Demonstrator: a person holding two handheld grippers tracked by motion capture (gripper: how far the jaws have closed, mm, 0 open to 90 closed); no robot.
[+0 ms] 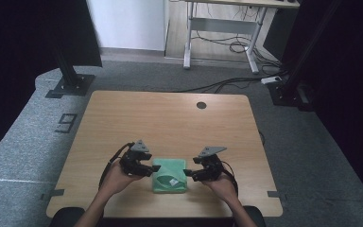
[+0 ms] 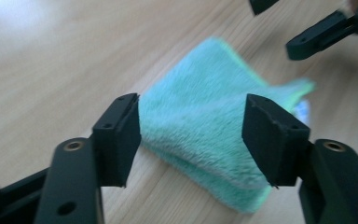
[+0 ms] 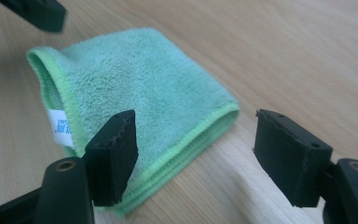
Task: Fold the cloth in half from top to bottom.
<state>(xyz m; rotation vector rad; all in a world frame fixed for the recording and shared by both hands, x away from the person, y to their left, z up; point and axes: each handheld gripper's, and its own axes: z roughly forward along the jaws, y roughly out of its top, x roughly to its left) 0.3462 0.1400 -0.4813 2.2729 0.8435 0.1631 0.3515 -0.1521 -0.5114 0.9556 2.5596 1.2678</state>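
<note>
A folded green microfibre cloth (image 1: 170, 176) with a small white label (image 3: 59, 126) lies flat on the wooden table (image 1: 170, 118), near its front edge. My left gripper (image 1: 147, 169) is at the cloth's left side. In the left gripper view the jaws (image 2: 191, 126) stand apart, with a folded corner of the cloth (image 2: 196, 107) between them and no pad pressing on it. My right gripper (image 1: 192, 175) is at the cloth's right side. In the right gripper view it is open (image 3: 196, 149), just in front of the cloth's folded edge (image 3: 135, 79).
A round cable hole (image 1: 201, 105) sits near the table's far edge. Black frame posts (image 1: 68, 71) stand on the grey carpet at the far left and far right. A white desk frame (image 1: 222, 28) with loose cables stands behind.
</note>
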